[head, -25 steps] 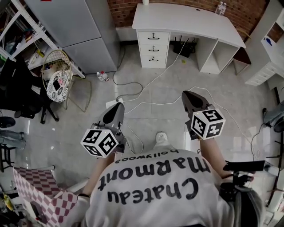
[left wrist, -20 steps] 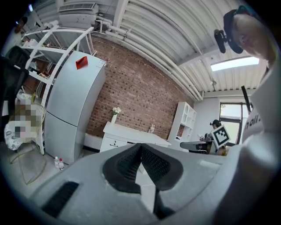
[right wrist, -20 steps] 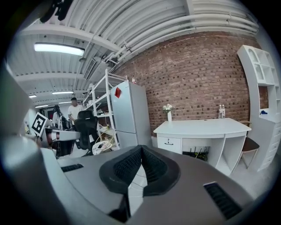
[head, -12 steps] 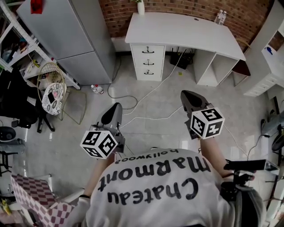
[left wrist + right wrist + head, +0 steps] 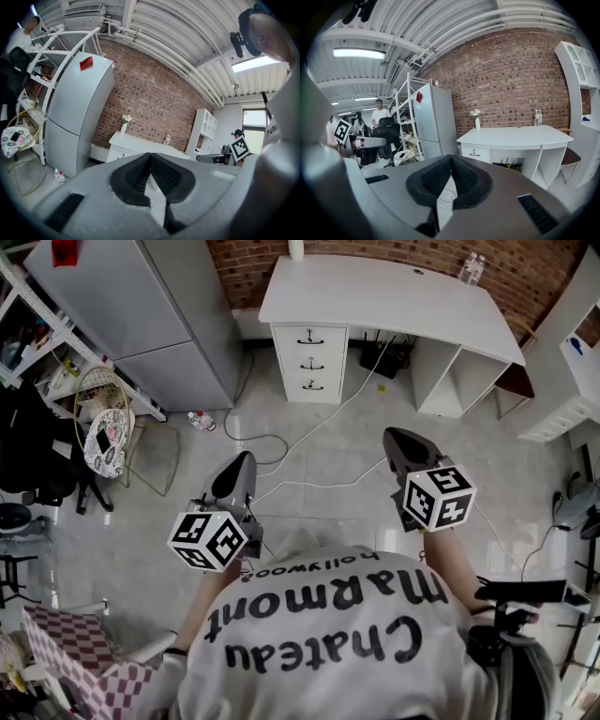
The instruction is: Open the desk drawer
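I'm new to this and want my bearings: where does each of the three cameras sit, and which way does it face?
Head view: on the person's head, facing steeply down at floor and desk; shows their shirt, left gripper and right gripper.
Left gripper view: on that gripper, facing along its shut jaws toward fridge and desk.
Right gripper view: likewise, shut jaws, facing the desk.
Shared: all see the desk.

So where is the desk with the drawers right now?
In the head view the desk stands top centre against the brick wall, just right of the grey fridge.
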The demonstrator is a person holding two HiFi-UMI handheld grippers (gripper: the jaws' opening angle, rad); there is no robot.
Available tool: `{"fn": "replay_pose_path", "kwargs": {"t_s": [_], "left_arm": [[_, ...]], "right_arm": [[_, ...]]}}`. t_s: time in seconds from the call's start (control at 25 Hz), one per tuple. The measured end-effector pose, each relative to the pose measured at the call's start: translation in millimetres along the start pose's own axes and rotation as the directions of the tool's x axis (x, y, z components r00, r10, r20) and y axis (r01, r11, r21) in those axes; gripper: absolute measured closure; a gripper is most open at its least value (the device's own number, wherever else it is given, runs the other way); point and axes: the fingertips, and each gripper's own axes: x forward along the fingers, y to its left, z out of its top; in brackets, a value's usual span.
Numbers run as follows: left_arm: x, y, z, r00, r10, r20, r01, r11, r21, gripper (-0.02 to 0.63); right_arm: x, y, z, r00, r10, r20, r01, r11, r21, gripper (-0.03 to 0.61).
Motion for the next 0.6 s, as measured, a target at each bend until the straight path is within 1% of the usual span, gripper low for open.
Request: {"fn": "replay_pose_path", "kwargs": {"t_s": [0.16,0.28,0.6], "left_arm": [[6.8,7.0,-4.3,1.0,0.011,0.001,-0.011,1.0,-0.009,0.598],[19.2,9.3,-6.3,1.0,0.0,-0.012,0.0,1.0,-0.021,0.598],[66.7,36.3,5.9,0.999,-0.026,-0.023,0.025,0.999,-0.019,0.598]], "right_arm": [[6.8,-1.8,-9.0,1.0,-0.001,-0.015,0.001,1.0,0.006,0.565],[14.0,-6.8,-11.1,1.0,-0.006,-0.028,0.006,1.0,0.011,0.565],[56.4,-21.9,1.0,0.999,-0.024,-0.035,0.024,1.0,0.015,0.565]]}}
